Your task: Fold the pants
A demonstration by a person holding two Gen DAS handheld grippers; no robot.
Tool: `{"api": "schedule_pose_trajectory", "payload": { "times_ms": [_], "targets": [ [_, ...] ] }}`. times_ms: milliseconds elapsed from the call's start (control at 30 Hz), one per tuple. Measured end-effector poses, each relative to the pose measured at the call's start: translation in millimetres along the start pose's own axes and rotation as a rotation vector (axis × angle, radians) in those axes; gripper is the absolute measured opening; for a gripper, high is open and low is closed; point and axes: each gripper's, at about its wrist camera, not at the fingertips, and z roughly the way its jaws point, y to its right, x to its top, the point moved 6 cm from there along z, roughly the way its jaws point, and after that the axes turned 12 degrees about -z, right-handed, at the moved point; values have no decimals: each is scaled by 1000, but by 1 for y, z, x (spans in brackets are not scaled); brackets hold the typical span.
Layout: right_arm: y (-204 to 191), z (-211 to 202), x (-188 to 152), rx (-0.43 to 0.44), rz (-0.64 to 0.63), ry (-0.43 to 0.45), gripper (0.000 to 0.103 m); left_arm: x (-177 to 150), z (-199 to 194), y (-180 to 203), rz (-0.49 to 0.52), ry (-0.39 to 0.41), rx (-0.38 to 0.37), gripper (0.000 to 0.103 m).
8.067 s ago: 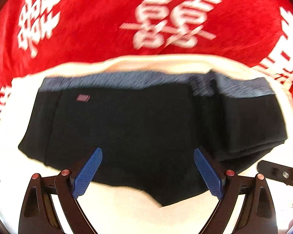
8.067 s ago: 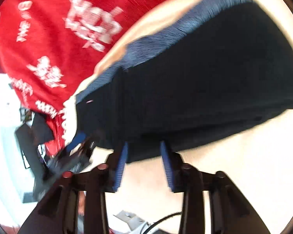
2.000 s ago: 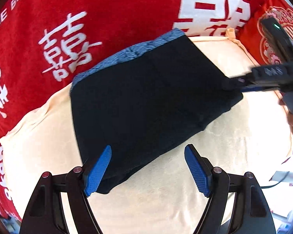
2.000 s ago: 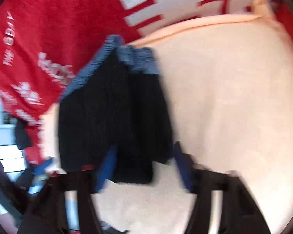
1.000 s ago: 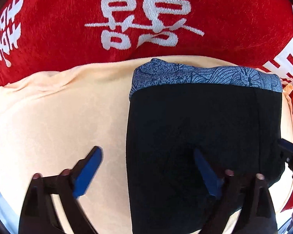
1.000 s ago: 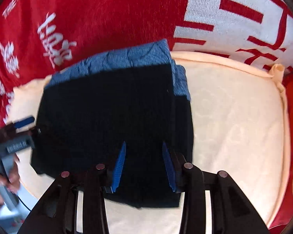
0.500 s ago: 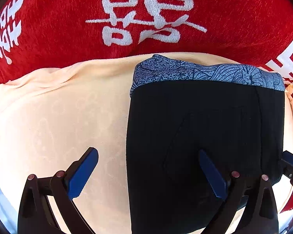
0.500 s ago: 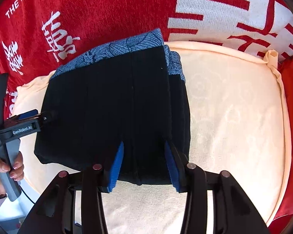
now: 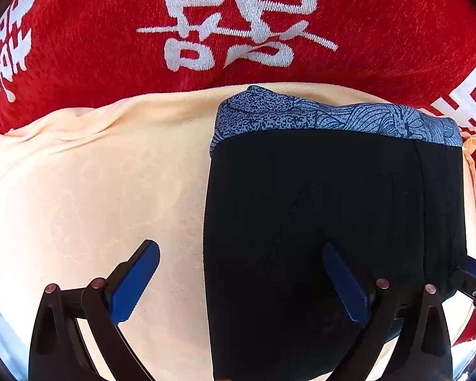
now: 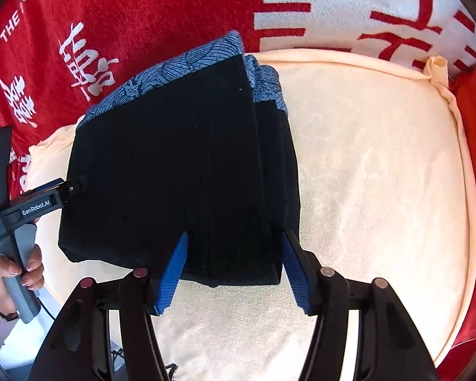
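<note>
Fingers (image 10: 174,273) of both grippers spread over folded pants (image 10: 181,165).

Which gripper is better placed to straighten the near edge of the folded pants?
Right, probably. The right gripper is open and straddles the near edge of the folded black pants. The left gripper is also open, straddling only their side edge.

Carrying everything: a pale cream, softly padded cushion (image 9: 89,190) with a piped seam, backed by red plush fabric with white woven characters (image 9: 238,22). Lying flat on the cream surface: folded black ribbed pants with a blue-grey patterned waistband (image 10: 181,165), waistband end toward the red fabric, set near one side.
</note>
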Motion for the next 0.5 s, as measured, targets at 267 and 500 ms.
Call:
{"api": "schedule_pose_trajectory", "payload": {
  "times_ms": [267,500],
  "targets": [
    [6,-2,-7,52,20,2,75,2,11,-13,-42,-64,-85,102],
    [27,-7,0,212,59,49,80,9,-2,-26,1,-56,-188,102]
  ]
}}
